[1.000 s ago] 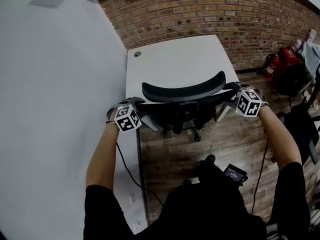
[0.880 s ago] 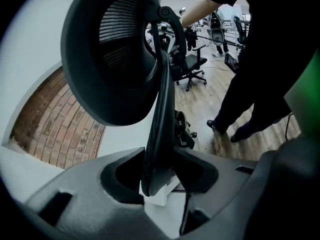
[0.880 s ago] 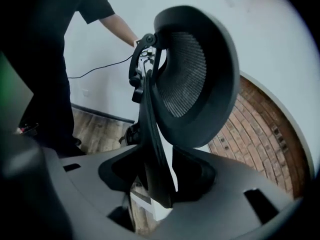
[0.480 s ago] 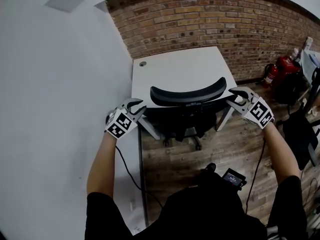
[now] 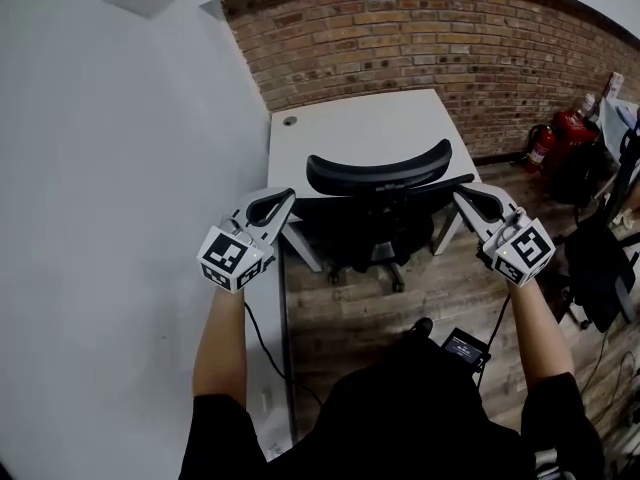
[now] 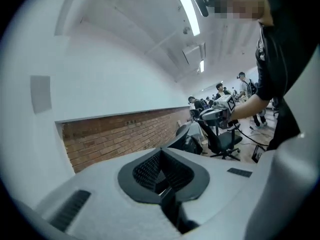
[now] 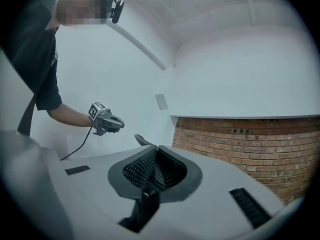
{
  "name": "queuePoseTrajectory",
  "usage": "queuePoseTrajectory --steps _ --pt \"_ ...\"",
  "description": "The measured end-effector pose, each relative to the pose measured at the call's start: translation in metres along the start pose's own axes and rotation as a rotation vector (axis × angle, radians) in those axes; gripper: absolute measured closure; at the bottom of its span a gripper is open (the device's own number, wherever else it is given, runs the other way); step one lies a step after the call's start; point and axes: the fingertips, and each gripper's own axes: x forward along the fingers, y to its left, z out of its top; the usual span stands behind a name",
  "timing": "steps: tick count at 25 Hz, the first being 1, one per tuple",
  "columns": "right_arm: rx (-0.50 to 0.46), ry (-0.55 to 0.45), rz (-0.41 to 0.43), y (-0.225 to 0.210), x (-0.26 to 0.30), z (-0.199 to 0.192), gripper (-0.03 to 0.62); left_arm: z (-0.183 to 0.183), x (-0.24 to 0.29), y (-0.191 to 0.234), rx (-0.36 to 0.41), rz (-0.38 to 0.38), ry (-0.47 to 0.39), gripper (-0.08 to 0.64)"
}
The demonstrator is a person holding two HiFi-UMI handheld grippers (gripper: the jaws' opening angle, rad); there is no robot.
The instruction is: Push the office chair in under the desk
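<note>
Head view: the office chair (image 5: 378,173) sits tucked in, seat under the desk (image 5: 350,128). Your left gripper (image 5: 281,199) and right gripper (image 5: 464,195) hover at the desk's near corners, off the chair.

Left gripper view: jaws together, empty.

Right gripper view: jaws have just been closing, now together, nothing between them.

The push looks done, so draw back without nudging the chair.

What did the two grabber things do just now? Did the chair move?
The left gripper and the right gripper were at the sides of the office chair. Both have come away from it and lifted back toward the person. Their jaws have just been closing, and nothing is between them. The chair stayed where it was, its seat tucked under the desk.
</note>
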Motion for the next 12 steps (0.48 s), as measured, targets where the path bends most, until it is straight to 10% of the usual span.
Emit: queuePoseTrajectory --steps 12 --pt "0.125 -0.038 -0.084 0.061 -0.078 0.020 0.584 0.040 -0.035 -0.090 -0.268 0.052 -0.247 0.545"
